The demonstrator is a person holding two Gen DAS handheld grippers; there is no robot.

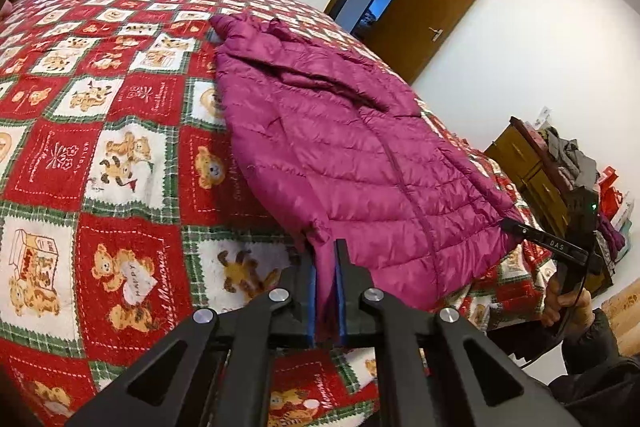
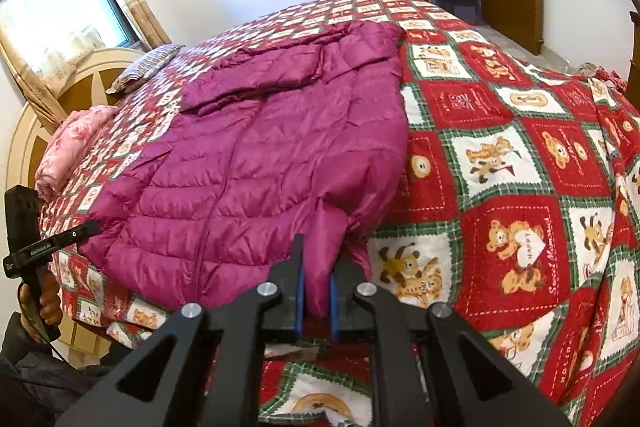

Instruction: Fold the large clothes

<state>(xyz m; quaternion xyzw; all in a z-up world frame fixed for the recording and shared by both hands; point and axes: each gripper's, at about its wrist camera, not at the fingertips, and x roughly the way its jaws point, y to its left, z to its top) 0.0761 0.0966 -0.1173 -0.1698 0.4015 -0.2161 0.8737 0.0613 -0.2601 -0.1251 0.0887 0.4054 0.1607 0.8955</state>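
Magenta puffer jacket point(image 1: 352, 155) spread on the teddy-bear bedspread point(image 1: 100, 147).

Left wrist view: left gripper point(image 1: 326, 287) pinches the jacket's hem corner (blue pads clamped on fabric). Right wrist view: right gripper point(image 2: 316, 291) grips the opposite hem corner likewise.

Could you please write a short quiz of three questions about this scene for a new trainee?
1. True or false: both grippers are shut on the hem of the purple down jacket.
2. Multiple choice: on what does the jacket lie? A) a wooden floor B) a red bear-pattern quilt C) a bare mattress
3. Fill in: in the right wrist view, the striped pillow lies near the ____ of the bed.

Key:
1. True. The left gripper and the right gripper each pinch jacket fabric between the fingers.
2. B
3. headboard
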